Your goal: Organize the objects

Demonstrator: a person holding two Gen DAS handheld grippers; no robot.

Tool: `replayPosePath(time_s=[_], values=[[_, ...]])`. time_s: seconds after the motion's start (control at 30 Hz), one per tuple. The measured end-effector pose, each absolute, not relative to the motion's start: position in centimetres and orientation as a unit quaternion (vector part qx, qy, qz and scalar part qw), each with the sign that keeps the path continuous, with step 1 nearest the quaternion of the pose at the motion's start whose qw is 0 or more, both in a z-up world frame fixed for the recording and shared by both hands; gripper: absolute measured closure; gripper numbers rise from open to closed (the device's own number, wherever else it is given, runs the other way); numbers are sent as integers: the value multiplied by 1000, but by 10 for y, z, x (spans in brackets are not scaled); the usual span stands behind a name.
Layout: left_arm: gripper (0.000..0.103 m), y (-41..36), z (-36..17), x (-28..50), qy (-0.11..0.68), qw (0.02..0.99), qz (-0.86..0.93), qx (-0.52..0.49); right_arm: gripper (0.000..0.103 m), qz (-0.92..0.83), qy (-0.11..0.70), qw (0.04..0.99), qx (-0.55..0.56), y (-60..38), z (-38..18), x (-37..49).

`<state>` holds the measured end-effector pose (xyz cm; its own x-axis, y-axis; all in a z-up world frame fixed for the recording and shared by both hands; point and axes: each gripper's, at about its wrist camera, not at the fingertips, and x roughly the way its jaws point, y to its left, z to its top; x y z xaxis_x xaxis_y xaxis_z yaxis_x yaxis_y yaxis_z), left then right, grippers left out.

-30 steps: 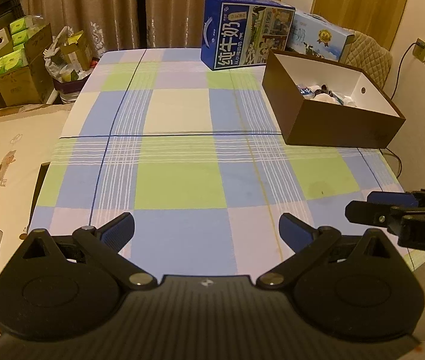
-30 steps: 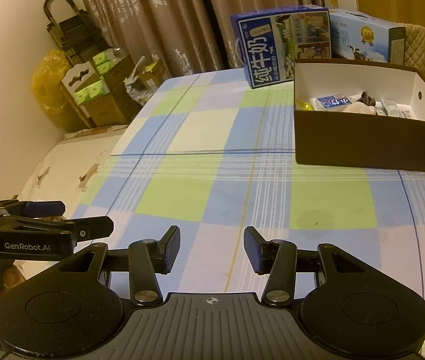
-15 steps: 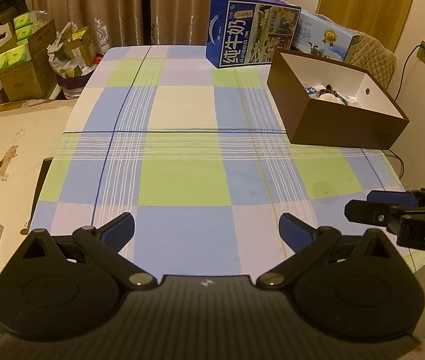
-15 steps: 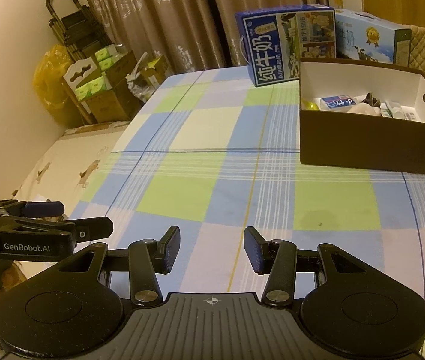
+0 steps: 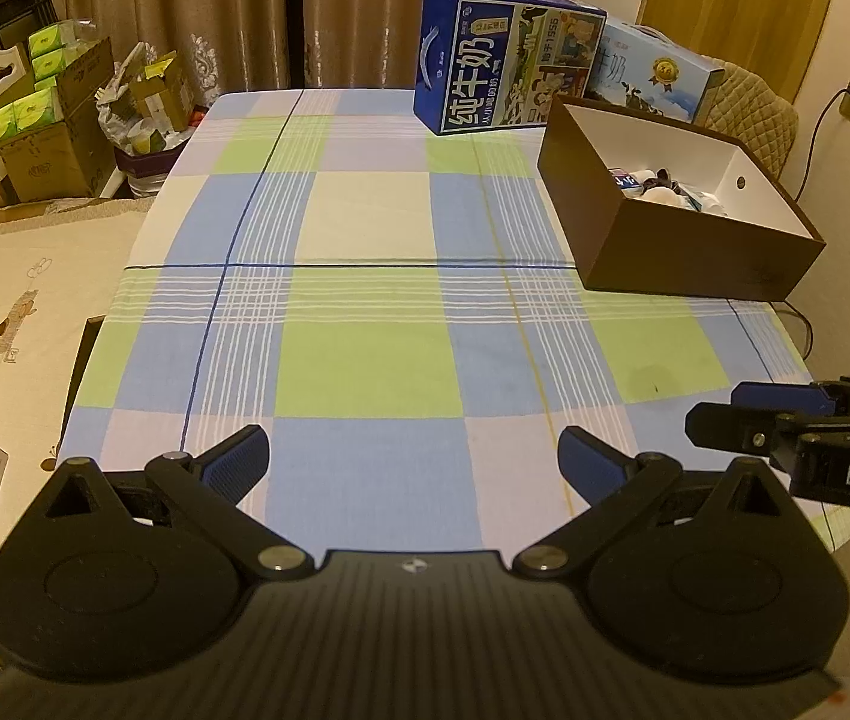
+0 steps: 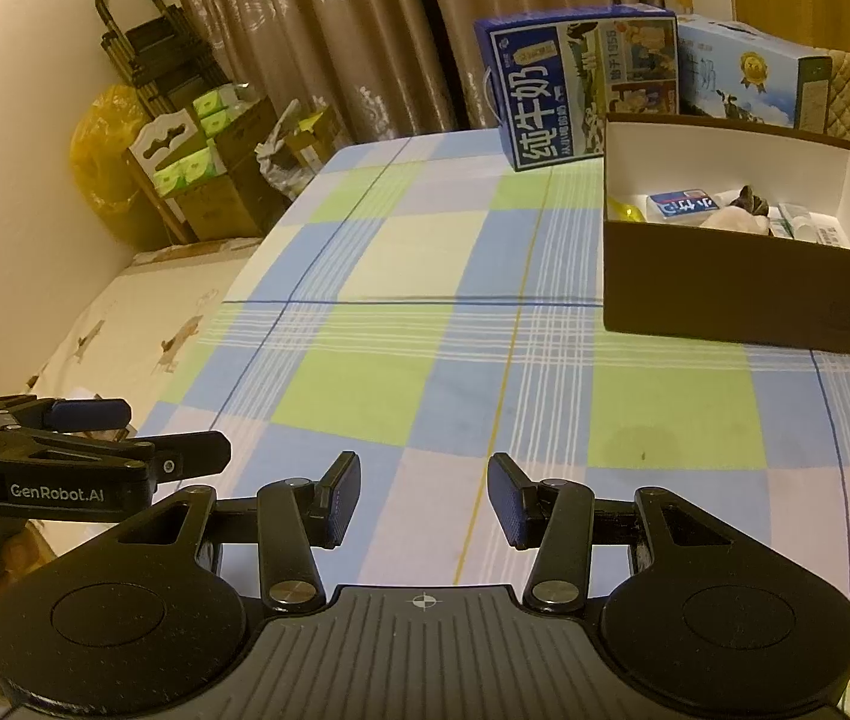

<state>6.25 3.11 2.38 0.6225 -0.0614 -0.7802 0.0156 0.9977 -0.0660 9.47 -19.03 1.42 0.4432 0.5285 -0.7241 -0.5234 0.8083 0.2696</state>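
— Both grippers first: how do they stand?
— Left gripper (image 5: 413, 459) hangs over the near edge of the table (image 5: 365, 360), its blue-padded fingers (image 5: 239, 456) spread wide with nothing between them. Right gripper (image 6: 423, 501) is also at the near edge, toward the right corner, jaws parted by a narrower gap and empty. Each shows in the other's view from the side.
— Now the rest, biggest first?
— Largest is the table itself, covered by a checked cloth of blue, green and pale squares; its middle is bare. Next, the brown box (image 6: 742, 294) with a white inside, which sits along the right edge toward the far corner.
— Behind it?
— A dark blue milk carton (image 5: 502, 57) stands upright at the far edge, just beside the box's far left corner. A lighter blue carton (image 5: 658, 75) lies behind the box, at the far right corner.
— And the objects to organise?
— Small things lie inside the brown box: a blue-and-white packet (image 6: 679, 204), something yellow (image 6: 625, 211) at the left wall, a dark crumpled item (image 6: 751, 199) and white tubes (image 6: 808, 227). I cannot tell exactly what they are.
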Motion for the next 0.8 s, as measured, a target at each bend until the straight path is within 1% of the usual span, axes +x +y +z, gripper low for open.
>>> replayPosePath(time_s=[0.8], values=[[2, 23, 16, 91, 442, 897, -11, -27, 58, 321, 436, 841, 1, -191, 9, 125]])
